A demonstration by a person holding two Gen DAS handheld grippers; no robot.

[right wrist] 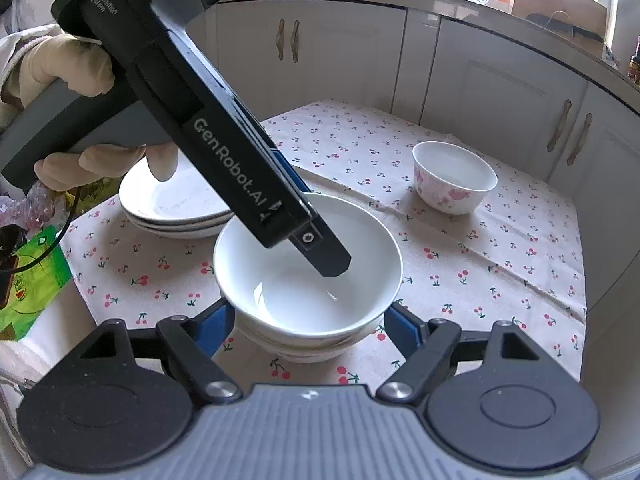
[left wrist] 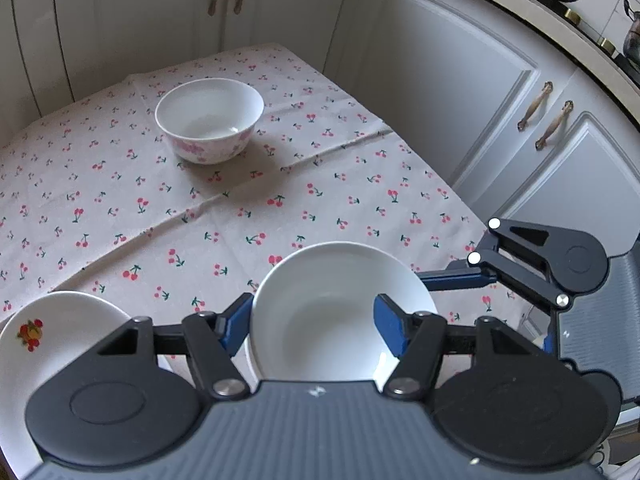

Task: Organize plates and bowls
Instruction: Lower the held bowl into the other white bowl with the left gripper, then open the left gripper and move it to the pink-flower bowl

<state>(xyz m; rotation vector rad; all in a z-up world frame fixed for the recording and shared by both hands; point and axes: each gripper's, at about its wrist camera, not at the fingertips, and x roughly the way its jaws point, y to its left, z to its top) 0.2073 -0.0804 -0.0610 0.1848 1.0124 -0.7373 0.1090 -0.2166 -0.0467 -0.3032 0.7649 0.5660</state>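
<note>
A plain white bowl [left wrist: 328,320] [right wrist: 288,292] sits on top of a stack of white bowls [right wrist: 304,346] near the table's front. My left gripper [left wrist: 314,320] straddles its wall: one finger [left wrist: 236,326] lies against the outside of the rim and the other finger [right wrist: 332,260] reaches down inside. My right gripper [right wrist: 310,326] flanks the lower part of the stack, a blue pad against each side; one of its fingers [left wrist: 456,278] shows at the bowl's right flank. A pink-flowered bowl [left wrist: 210,120] [right wrist: 454,178] stands alone at the far side.
Stacked white plates [right wrist: 176,204] sit left of the bowls, the top plate [left wrist: 52,340] bearing a fruit print. The cherry-print tablecloth [left wrist: 160,220] covers the table. Cabinet doors [left wrist: 460,100] enclose the far and right sides. A green packet [right wrist: 28,280] lies off the left edge. A gloved hand [right wrist: 68,68] holds the left gripper.
</note>
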